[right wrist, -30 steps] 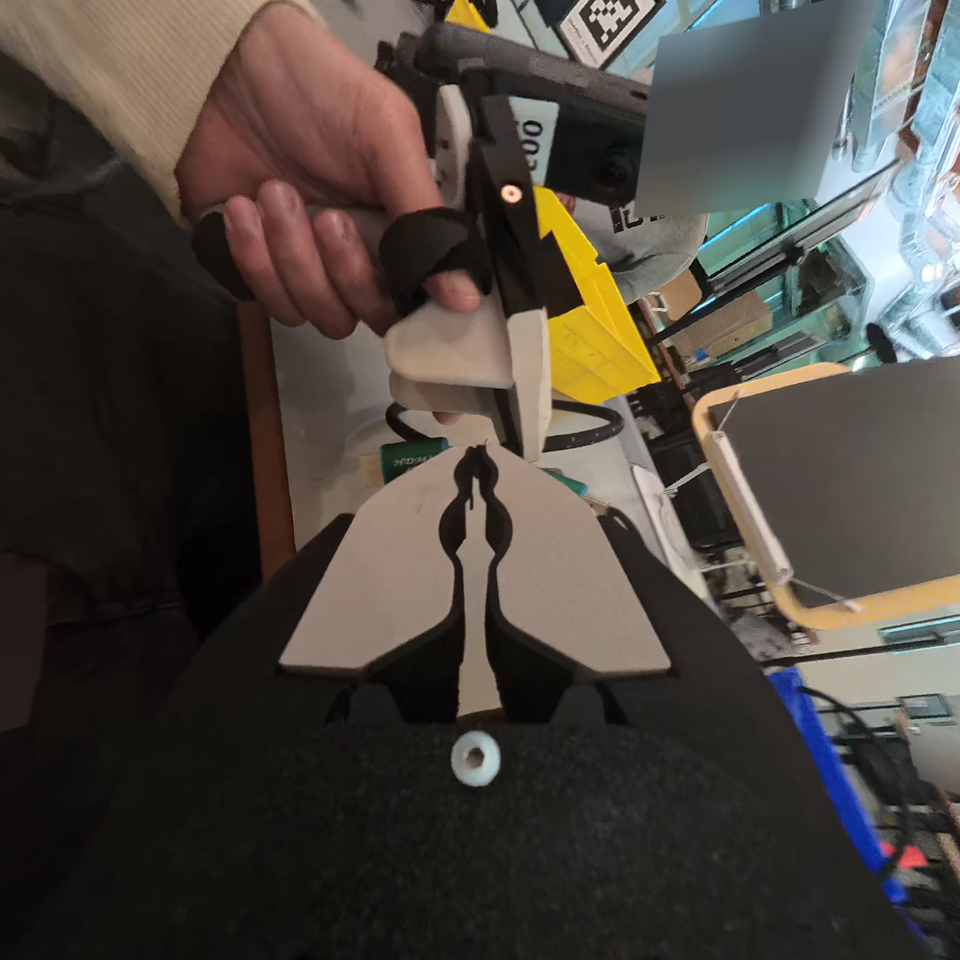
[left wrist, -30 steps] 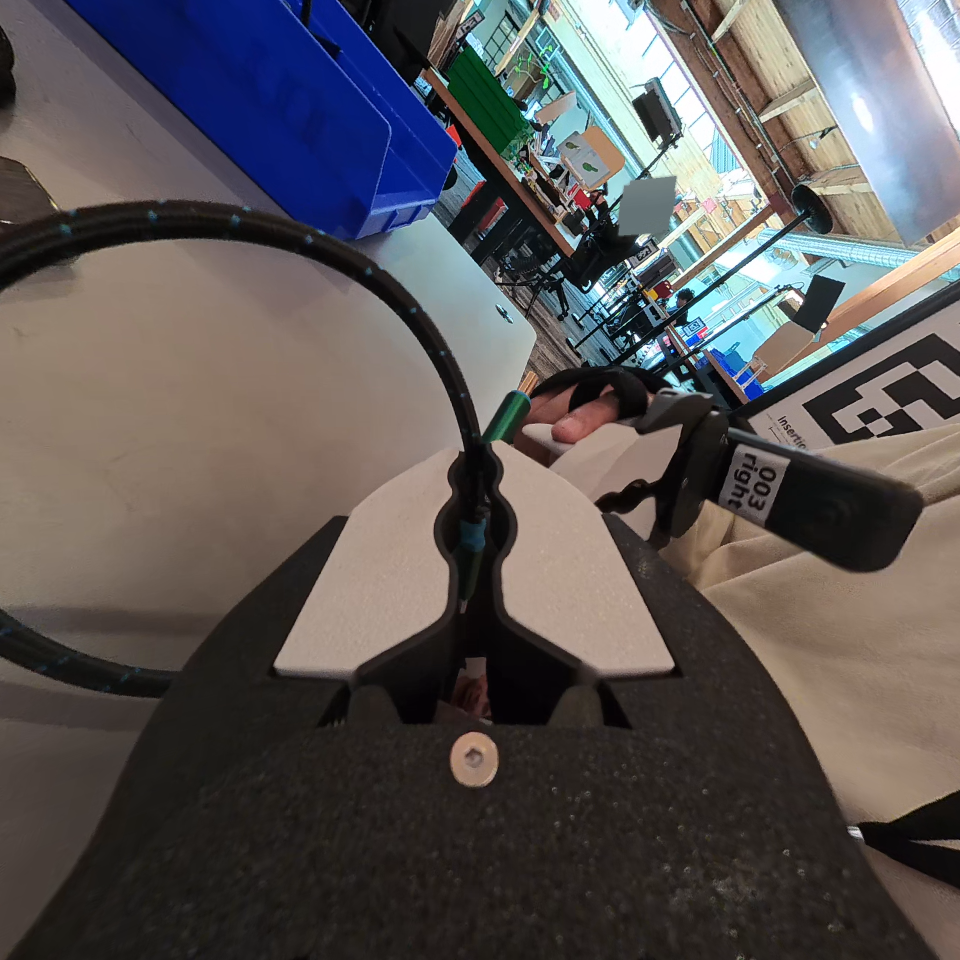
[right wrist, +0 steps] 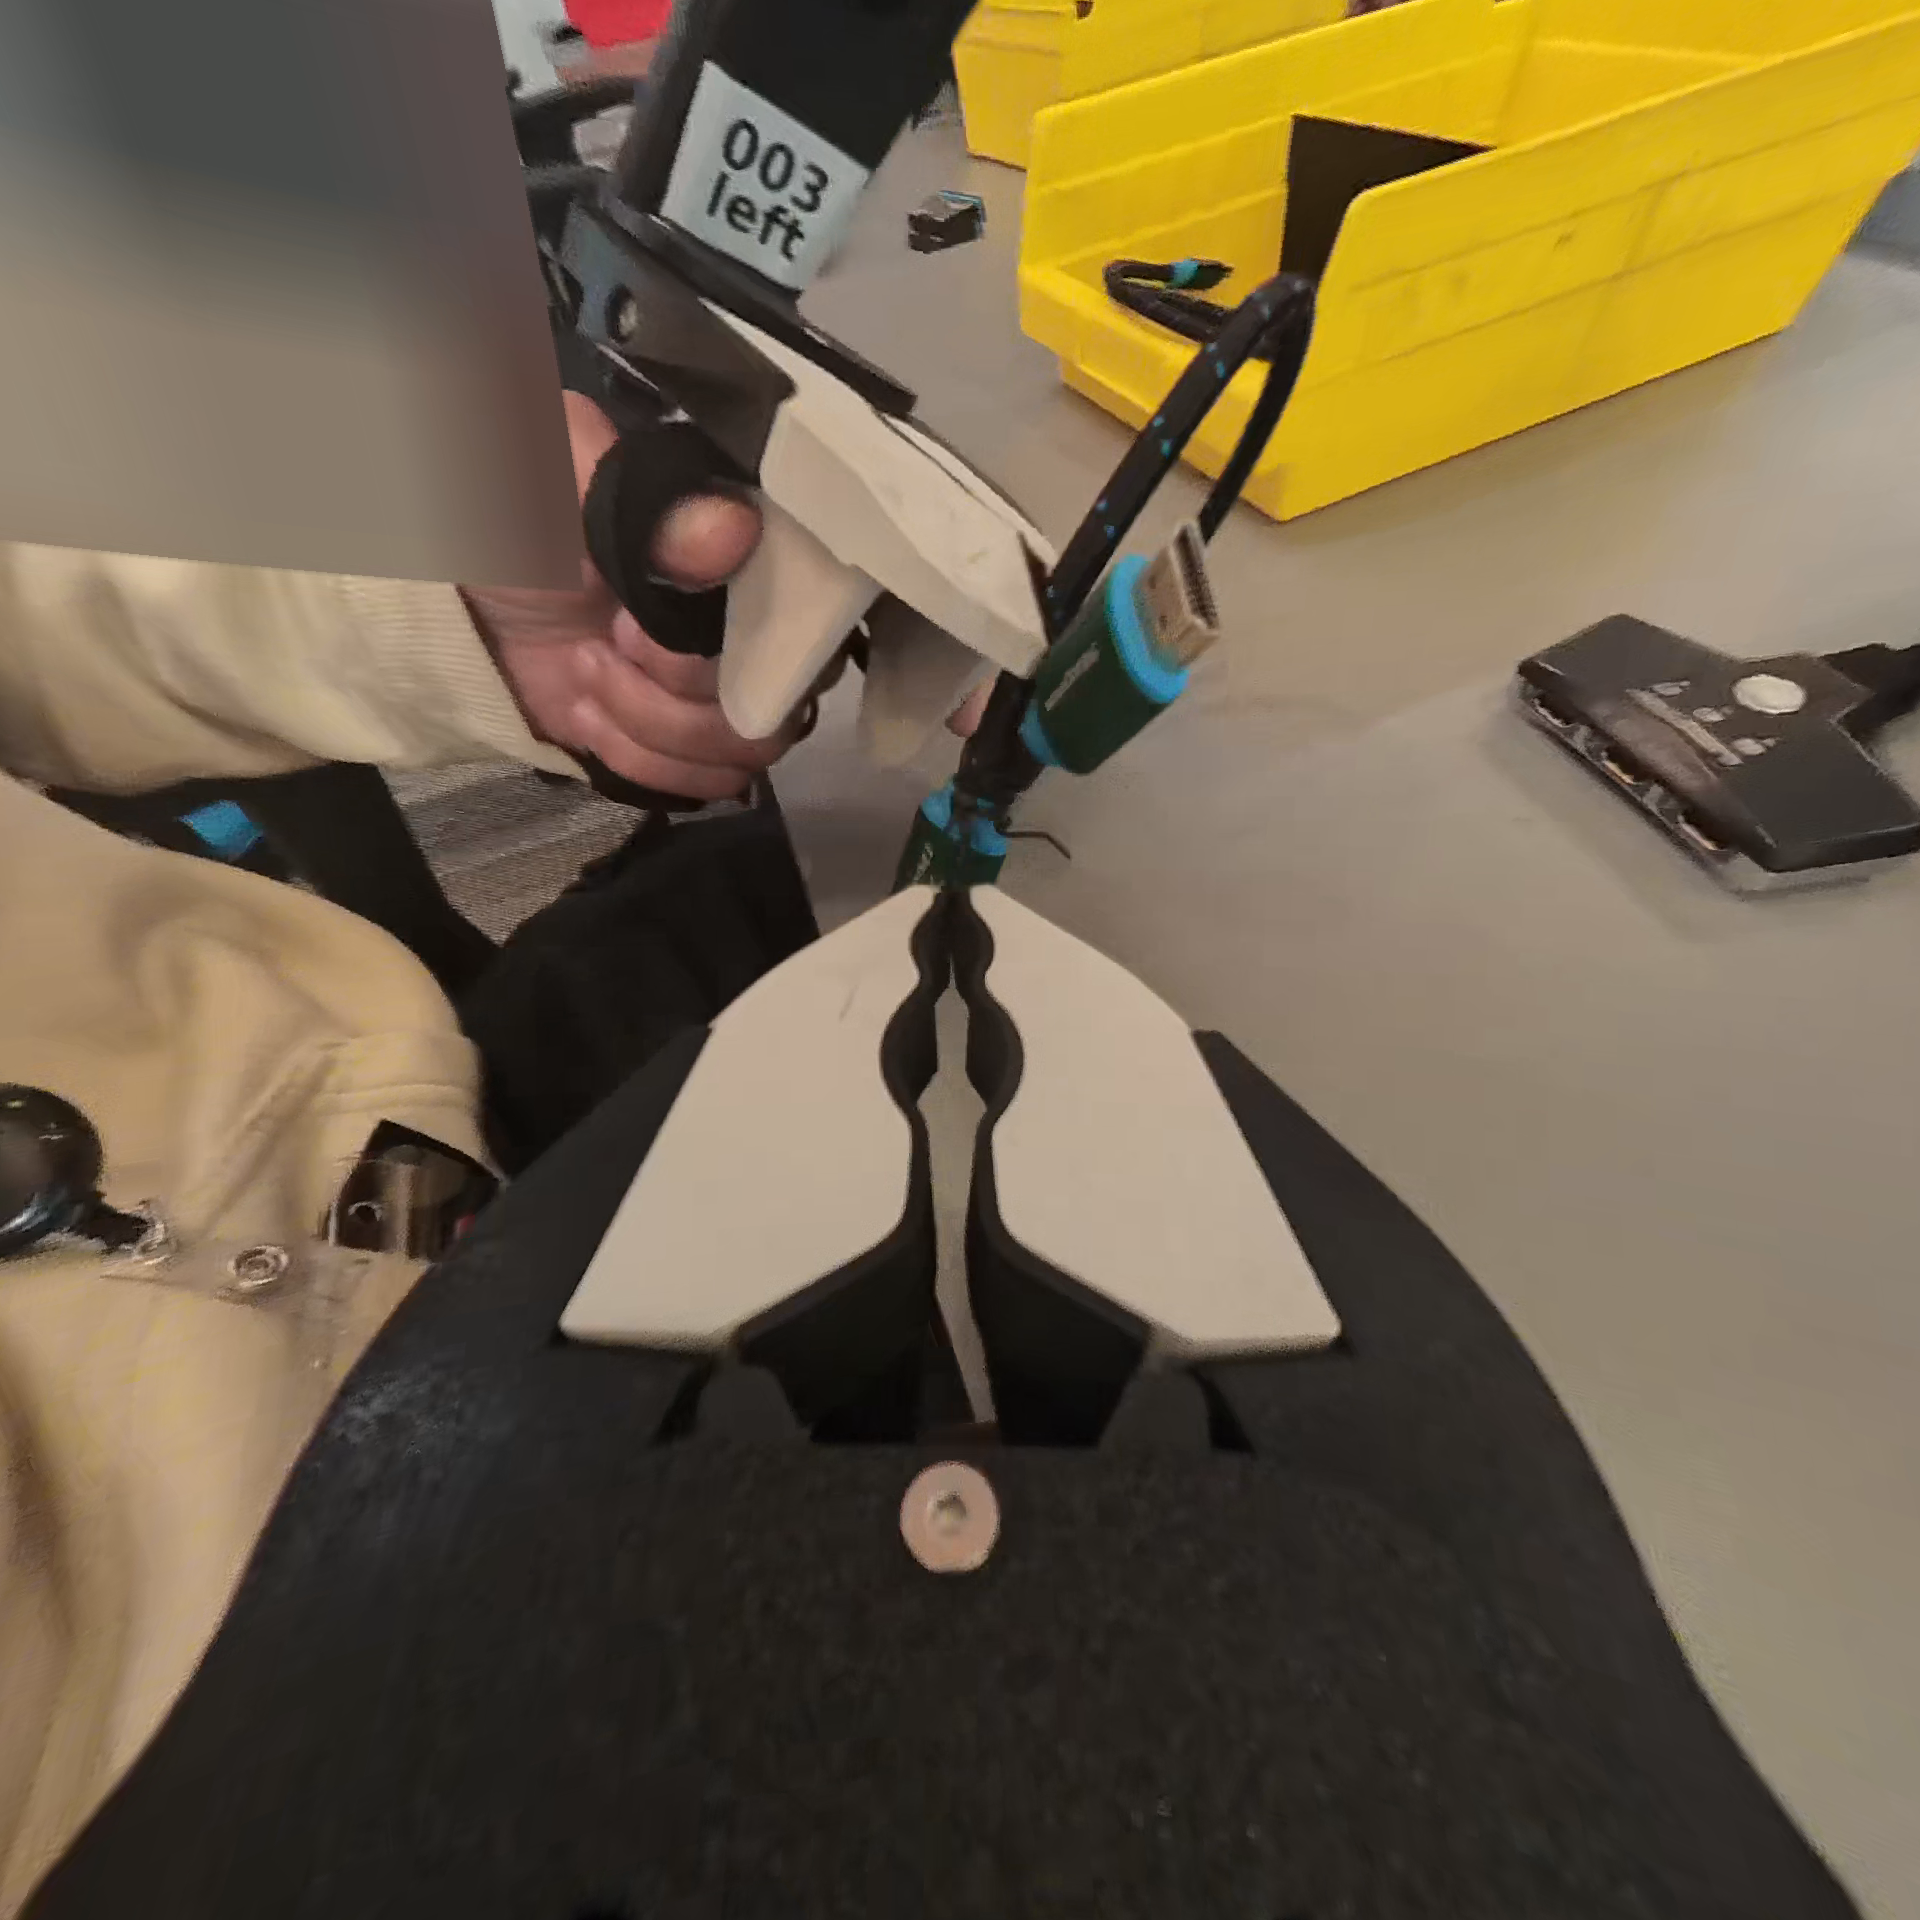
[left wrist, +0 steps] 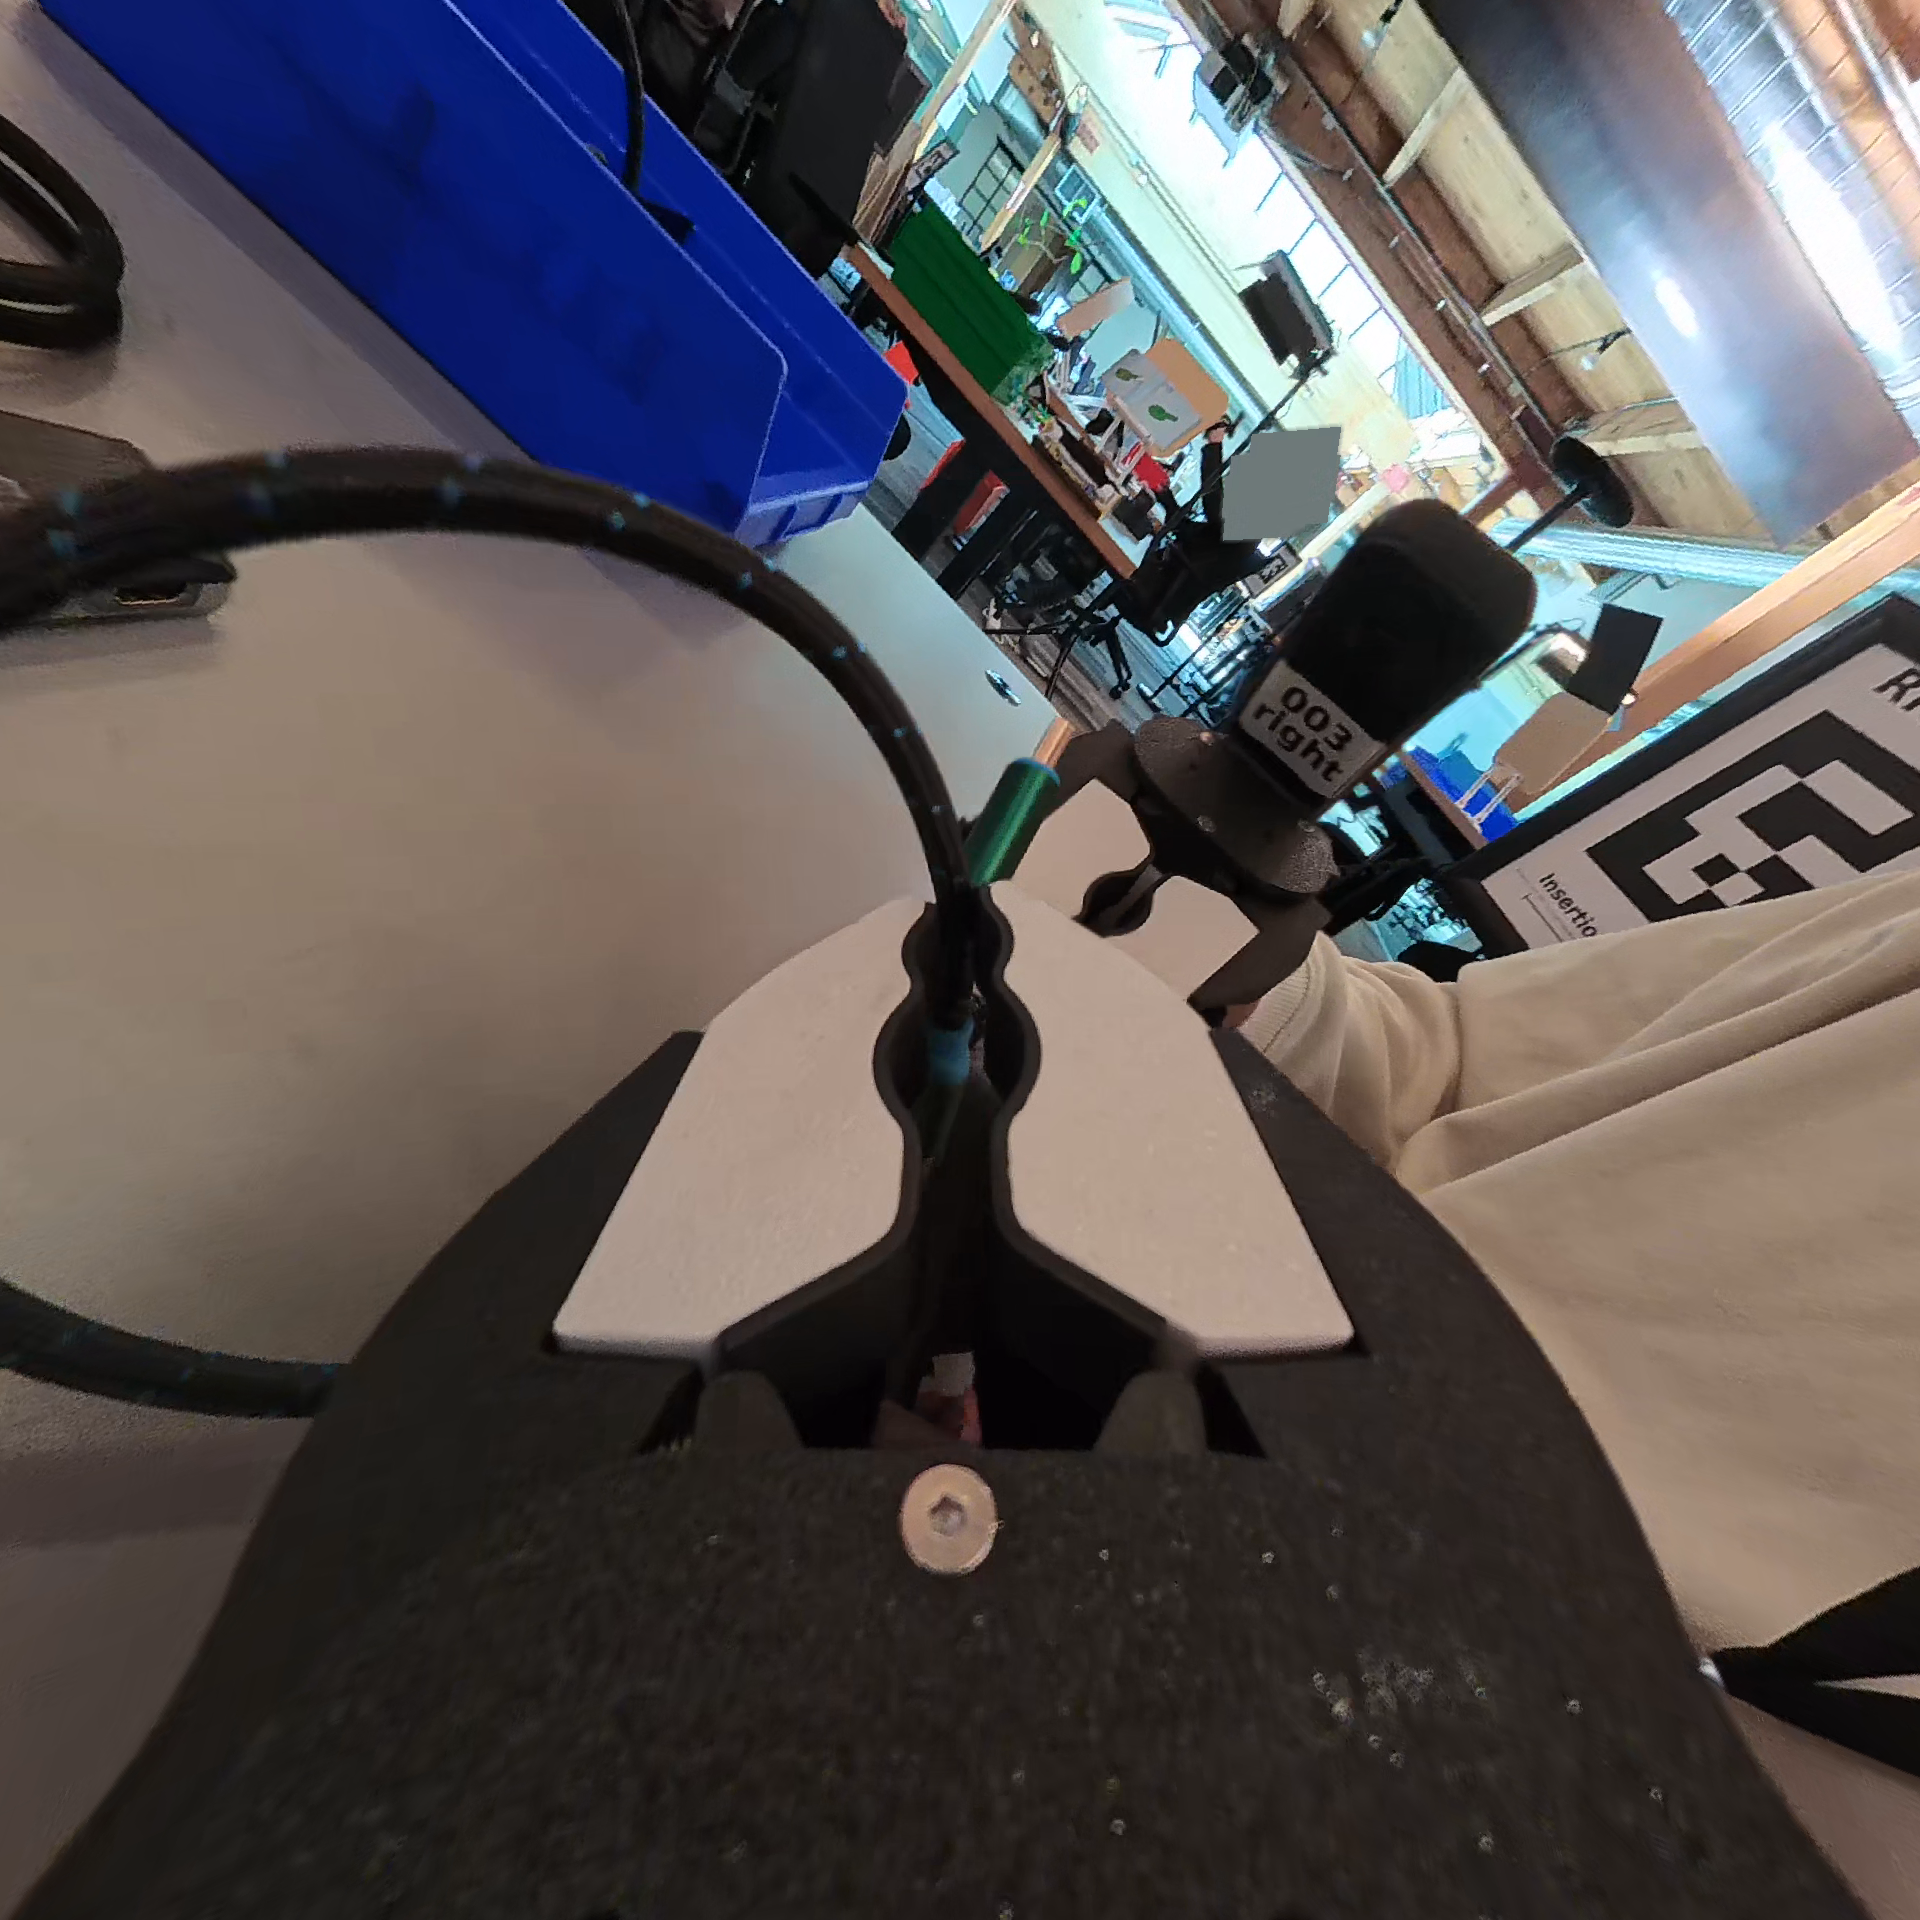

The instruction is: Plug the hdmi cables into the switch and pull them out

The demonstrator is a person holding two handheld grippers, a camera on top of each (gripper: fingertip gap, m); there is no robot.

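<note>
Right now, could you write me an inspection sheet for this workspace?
Surface: grey table, bare in the middle.
Job's things: black switch lying flat, nothing plugged into the ports that show; green plug in the air, metal end free.
Clutter: yellow bins, blue bin, small black part.
Grippers: left gripper shut on the cable; right gripper shut, tips at a second plug, grip unclear.
Cables: braided cable looping up; another cable in a yellow bin.
Surroundings: workshop benches, wooden ceiling.
</note>
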